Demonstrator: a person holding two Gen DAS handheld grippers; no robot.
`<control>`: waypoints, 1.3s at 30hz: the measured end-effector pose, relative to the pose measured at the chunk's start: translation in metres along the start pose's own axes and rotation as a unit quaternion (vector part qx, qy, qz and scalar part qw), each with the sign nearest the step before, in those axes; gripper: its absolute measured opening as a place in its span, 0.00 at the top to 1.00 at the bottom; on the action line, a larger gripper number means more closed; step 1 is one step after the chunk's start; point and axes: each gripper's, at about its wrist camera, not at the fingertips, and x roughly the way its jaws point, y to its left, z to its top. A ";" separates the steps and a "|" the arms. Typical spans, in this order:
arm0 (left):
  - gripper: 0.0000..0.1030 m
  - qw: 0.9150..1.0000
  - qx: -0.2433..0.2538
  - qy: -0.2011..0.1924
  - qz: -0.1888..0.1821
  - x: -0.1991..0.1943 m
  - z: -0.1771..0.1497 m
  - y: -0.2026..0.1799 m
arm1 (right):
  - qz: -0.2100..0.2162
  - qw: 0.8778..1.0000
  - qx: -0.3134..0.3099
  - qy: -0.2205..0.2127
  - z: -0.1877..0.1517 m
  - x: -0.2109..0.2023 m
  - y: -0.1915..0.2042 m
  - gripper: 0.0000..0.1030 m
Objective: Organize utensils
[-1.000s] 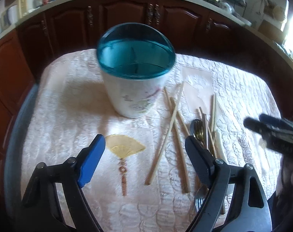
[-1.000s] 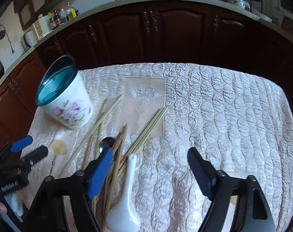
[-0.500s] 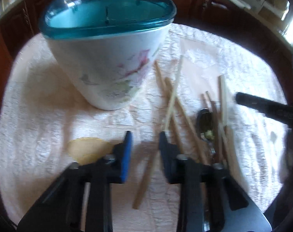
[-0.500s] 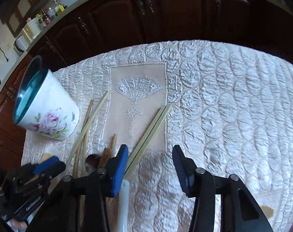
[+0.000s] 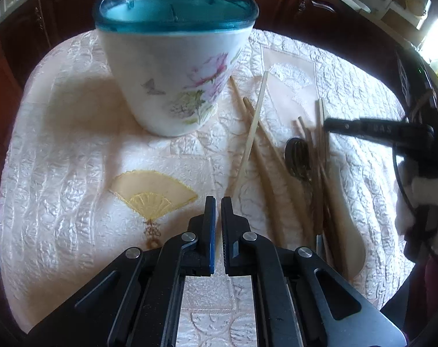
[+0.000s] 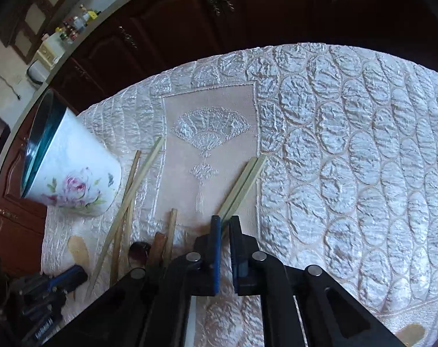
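Now on a quilted cream tablecloth (image 5: 60,150), a white floral utensil holder (image 5: 172,72) with a teal rim stands upright, the landmark for all that lies around it. Just in front of the holder, an embroidered gold fan (image 5: 152,190) marks the cloth. Beside that fan, the left gripper (image 5: 218,202) hovers low over the cloth, its jaws drawn nearly together with only a thin slit between them; whether they pinch the near end of the pale chopstick (image 5: 252,133) slanting away to the holder's right cannot be told. Right of the holder, darker wooden chopsticks (image 5: 265,147) lie fanned across the cloth, and a metal spoon (image 5: 298,156) rests among them.

From the right wrist view, the holder (image 6: 74,179) sits at far left, the loose sticks (image 6: 126,202) just right of its base. Farther right of the holder, a pair of pale chopsticks (image 6: 242,185) lies side by side on a silver-fan panel (image 6: 210,133). The right gripper (image 6: 224,225) sits at their near end, jaws almost pressed together; a grip on them cannot be confirmed.
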 end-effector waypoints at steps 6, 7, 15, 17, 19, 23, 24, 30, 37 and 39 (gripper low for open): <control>0.78 1.000 0.006 -0.002 0.008 0.012 0.011 -0.010 | -0.003 1.000 0.023 -0.009 -0.005 -0.012 -0.023 0.96; 0.78 1.000 0.005 -0.004 0.011 0.014 0.013 -0.011 | 0.011 0.999 0.038 -0.019 -0.005 -0.018 -0.025 0.96; 0.70 1.000 0.000 -0.009 0.026 0.028 0.032 -0.014 | 0.032 0.998 0.049 0.012 0.017 0.007 -0.013 0.78; 0.68 1.000 0.002 -0.004 0.028 0.032 0.034 -0.013 | 0.028 0.998 0.047 0.011 0.024 0.016 -0.009 0.78; 0.68 1.000 0.001 0.007 0.023 0.040 0.037 -0.014 | 0.026 0.999 0.043 0.008 0.026 0.023 -0.001 0.82; 0.91 1.000 0.005 0.019 0.013 0.049 0.038 -0.016 | 0.051 0.997 0.051 -0.003 0.030 0.017 0.001 0.84; 0.95 1.000 0.007 0.023 0.008 0.048 0.036 -0.016 | 0.058 0.997 0.056 -0.008 0.029 0.011 0.001 0.84; 0.96 0.999 0.006 0.035 -0.024 0.033 0.020 -0.015 | 0.109 0.991 0.072 -0.030 0.027 -0.027 -0.008 0.85; 0.96 0.998 0.020 0.040 -0.051 -0.010 -0.011 -0.014 | 0.083 0.995 0.054 -0.023 0.016 -0.052 -0.025 0.85; 0.96 0.997 0.025 0.049 -0.055 -0.020 -0.024 -0.016 | 0.060 0.997 0.042 -0.016 0.000 -0.061 -0.037 0.86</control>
